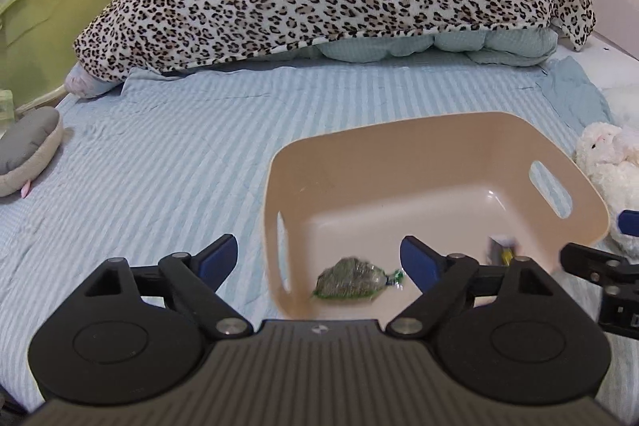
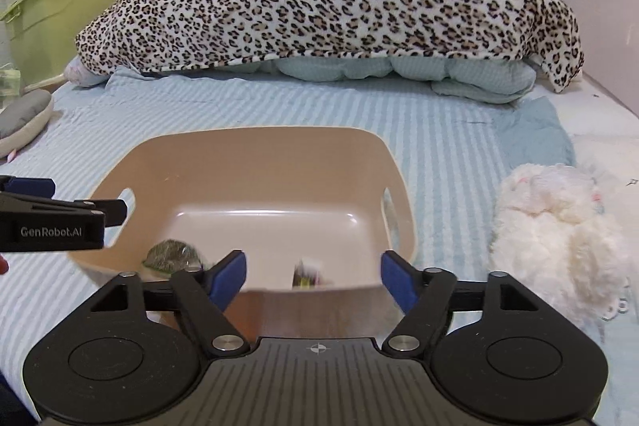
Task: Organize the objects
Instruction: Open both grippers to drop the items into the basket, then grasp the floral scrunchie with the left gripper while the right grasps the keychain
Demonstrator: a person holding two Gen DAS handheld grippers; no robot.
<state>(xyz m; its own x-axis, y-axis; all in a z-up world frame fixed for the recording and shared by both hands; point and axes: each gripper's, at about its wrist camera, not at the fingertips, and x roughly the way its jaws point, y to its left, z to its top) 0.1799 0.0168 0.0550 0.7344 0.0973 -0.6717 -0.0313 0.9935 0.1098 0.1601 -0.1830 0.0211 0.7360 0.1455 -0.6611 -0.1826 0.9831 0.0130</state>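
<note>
Beige basin (image 2: 255, 162), between right gripper's (image 2: 312, 276) spread fingers

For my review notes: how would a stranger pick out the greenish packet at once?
Find the striped bed, then the beige bin on it. The packet lies on the bin's floor at its near left corner: a crinkly clear wrapper, green-edged, unlike the small blurred item by the right wall.
</note>
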